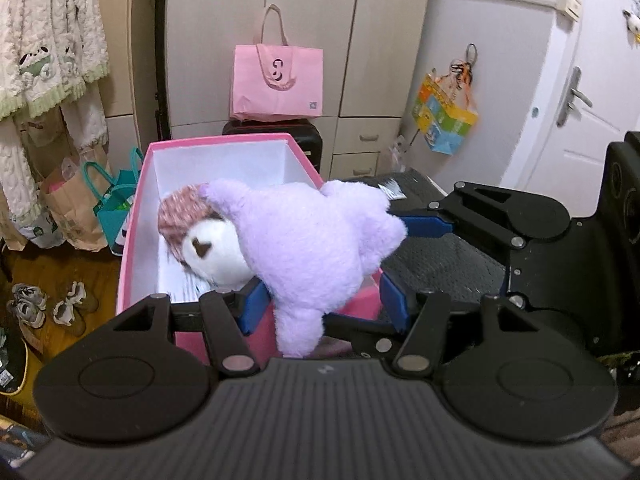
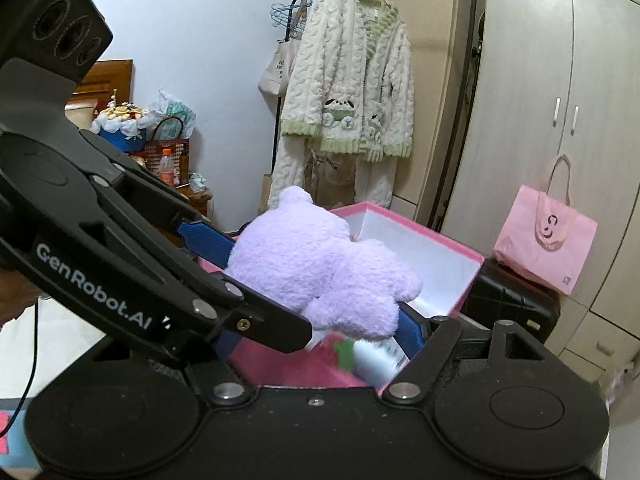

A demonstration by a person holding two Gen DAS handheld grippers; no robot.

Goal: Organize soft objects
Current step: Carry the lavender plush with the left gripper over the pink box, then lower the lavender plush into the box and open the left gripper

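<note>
Even, soft indoor light, no hard shadows. Fisheye bends tall cream wardrobe doors at frame edges. Fluffy lilac plush toy slightly motion-blurred ahead of claw; mild glare on white door

A lilac plush toy hangs over the near edge of an open pink box with a white inside. The right gripper has one blue pad against the toy's right side, while the other pad looks hidden behind the left gripper, whose blue finger presses the toy from the left. Behind hang a cream fleece robe and a pink tote bag.
</note>
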